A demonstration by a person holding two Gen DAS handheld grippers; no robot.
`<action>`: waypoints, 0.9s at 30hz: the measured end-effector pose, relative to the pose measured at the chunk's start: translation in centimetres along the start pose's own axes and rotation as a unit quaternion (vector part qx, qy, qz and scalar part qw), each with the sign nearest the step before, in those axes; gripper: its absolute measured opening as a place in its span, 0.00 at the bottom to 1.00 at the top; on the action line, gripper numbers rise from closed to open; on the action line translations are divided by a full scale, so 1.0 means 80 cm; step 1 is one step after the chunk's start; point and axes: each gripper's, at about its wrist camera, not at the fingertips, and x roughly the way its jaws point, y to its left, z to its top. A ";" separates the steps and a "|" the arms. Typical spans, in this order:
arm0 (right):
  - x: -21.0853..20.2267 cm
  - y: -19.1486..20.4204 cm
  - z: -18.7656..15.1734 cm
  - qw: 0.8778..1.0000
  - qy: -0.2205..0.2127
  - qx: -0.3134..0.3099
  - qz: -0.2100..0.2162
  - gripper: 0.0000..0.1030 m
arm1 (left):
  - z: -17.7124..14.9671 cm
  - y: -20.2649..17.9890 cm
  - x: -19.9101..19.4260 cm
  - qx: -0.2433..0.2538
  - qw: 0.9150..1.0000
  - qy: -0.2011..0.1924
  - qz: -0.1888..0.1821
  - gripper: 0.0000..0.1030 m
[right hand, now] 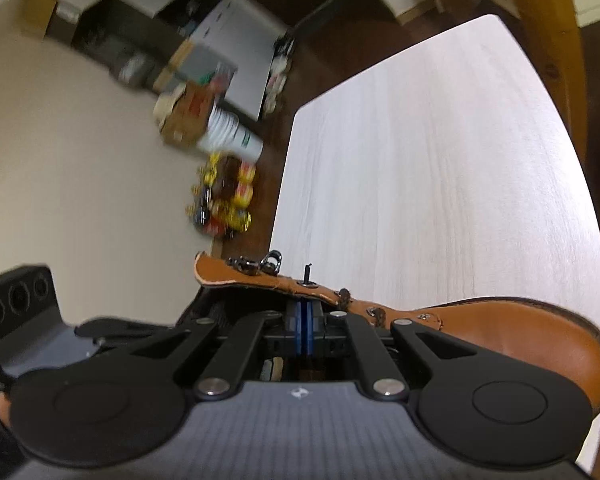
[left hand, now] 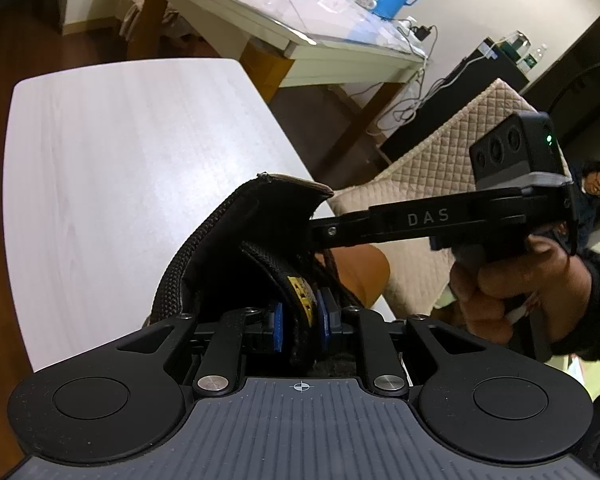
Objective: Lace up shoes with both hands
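Left claw (left hand: 300,316) straddled boot tongue (left hand: 288,280), pads apart; right claw (right hand: 304,316) closed, grasp unclear. Tongue could flop, covering eyelets (right hand: 374,311).

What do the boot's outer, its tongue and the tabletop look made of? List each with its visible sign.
Boot outer: looks like smooth tan leather, given its soft sheen and stitched edge.
Tongue: apparently black woven fabric, with a coarse mesh texture and a yellow label.
Tabletop: pale wood-grain surface, matte; laminate or real wood, cannot tell.
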 end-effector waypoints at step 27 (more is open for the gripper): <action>0.007 -0.055 0.057 0.979 0.155 -0.037 0.129 0.15 | -0.019 -0.083 -0.045 -0.134 0.969 -0.113 0.176 0.18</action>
